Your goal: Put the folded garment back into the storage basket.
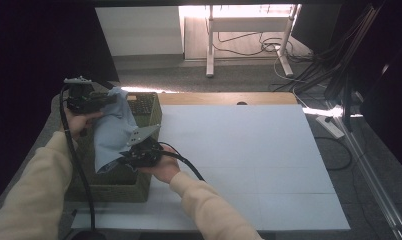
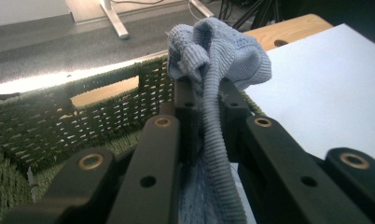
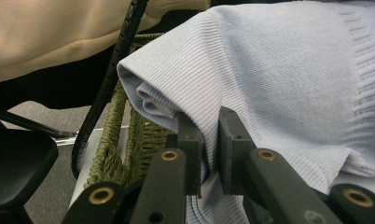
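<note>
A light blue knitted cloth (image 1: 111, 130) hangs stretched between my two grippers over a green woven basket (image 1: 116, 191) at the table's left. My left gripper (image 1: 109, 98) is at the far end of the basket, shut on a bunched corner of the cloth (image 2: 213, 60). Nearer the person, my right gripper (image 1: 125, 156) is shut on a folded edge of the cloth (image 3: 269, 74). Each gripper view shows fabric pinched between the jaws (image 2: 206, 100) (image 3: 209, 135). The cloth's lower part dips into the basket.
The basket's woven wall (image 2: 97, 107) rises just behind the left jaws. A white mat (image 1: 239, 160) covers the wooden table (image 1: 224, 98) to the right of the basket. A table leg frame (image 1: 249, 40) and cables (image 1: 319, 65) lie on the floor beyond.
</note>
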The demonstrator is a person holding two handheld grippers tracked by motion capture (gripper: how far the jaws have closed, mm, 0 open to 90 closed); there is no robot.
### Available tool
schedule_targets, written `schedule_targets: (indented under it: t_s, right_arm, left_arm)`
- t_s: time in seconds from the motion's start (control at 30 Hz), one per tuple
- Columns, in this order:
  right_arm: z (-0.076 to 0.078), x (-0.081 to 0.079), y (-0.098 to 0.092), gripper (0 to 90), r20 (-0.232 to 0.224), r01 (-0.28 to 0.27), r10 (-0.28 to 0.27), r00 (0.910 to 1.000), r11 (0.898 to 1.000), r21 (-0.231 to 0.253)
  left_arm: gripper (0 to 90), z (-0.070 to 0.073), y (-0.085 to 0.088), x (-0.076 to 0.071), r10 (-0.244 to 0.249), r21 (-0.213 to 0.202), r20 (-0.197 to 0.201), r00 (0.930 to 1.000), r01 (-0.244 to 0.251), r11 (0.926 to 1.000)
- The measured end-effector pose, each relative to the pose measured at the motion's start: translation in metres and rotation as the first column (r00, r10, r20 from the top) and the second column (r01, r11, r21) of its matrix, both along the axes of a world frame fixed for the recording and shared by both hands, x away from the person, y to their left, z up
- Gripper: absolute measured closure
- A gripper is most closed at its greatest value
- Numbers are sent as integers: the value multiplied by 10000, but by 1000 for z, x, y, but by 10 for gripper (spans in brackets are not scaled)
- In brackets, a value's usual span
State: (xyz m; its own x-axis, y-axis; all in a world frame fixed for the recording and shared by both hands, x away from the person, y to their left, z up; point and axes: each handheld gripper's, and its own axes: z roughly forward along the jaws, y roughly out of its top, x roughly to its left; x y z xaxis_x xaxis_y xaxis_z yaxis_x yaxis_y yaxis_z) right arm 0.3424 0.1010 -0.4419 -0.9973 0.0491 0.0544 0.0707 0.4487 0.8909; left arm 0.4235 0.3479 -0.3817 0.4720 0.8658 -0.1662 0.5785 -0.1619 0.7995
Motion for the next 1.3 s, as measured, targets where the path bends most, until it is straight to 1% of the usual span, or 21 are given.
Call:
schedule_targets:
  t_s: [0.3, 0.33, 0.5, 0.6, 0.67, 0.73, 0.77, 0.8, 0.87, 1.03, 1.07, 1.2, 1.3]
  right_arm:
    - [-2, 0, 11, 812, 71, -136, 139, 9999, 9993, -350]
    - [-4, -1, 13, 812, 84, -149, 153, 9998, 9992, -381]
    - [-6, 0, 15, 812, 52, -104, 107, 9999, 9985, -529]
    - [-7, 1, 16, 811, 105, -87, 94, 9999, 9978, -662]
    - [-7, 2, 18, 811, 87, -51, 59, 9999, 9967, -807]
    - [-7, 2, 18, 810, 127, -38, 49, 9999, 9963, -859]
    - [-7, 2, 18, 810, 127, -38, 49, 9999, 9963, -859]
    - [-6, 2, 19, 810, 150, -29, 43, 9999, 9958, -910]
    - [-6, 2, 20, 810, 175, -32, 49, 9998, 9952, -980]
    - [-6, 2, 24, 810, 231, -31, 55, 9997, 9945, -1051]
    - [-7, 3, 25, 810, 259, -53, 82, 9996, 9937, -1123]
    - [-8, 3, 30, 810, 285, -68, 103, 9995, 9925, -1219]
    - [-9, 3, 31, 810, 324, -94, 136, 9994, 9917, -1286]
  left_arm:
    - [808, -3, -5, 5, -143, 208, -102, 9998, 145, 9997]
    - [809, -5, -6, 7, -163, 249, -203, 9997, 168, 9995]
    - [808, -12, -9, 13, -169, 330, -454, 9988, 184, 9993]
    - [808, -15, -10, 16, -184, 463, -572, 9982, 211, 9987]
    - [807, -18, -9, 19, -69, 656, -676, 9977, 114, 9978]
    - [808, -22, -7, 21, -32, 593, -818, 9966, 80, 9982]
    - [807, -22, -7, 21, -32, 593, -818, 9966, 80, 9982]
    - [807, -26, -6, 22, -15, 523, -901, 9959, 63, 9986]
    - [807, -29, -6, 23, -38, 447, -939, 9956, 80, 9990]
    - [806, -34, -8, 26, -121, 516, -994, 9950, 173, 9985]
    - [806, -34, -9, 27, -140, 538, -997, 9949, 195, 9984]
    - [804, -37, -13, 30, -286, 689, -1077, 9938, 362, 9970]
    - [800, -39, -14, 31, -282, 694, -1132, 9932, 362, 9969]
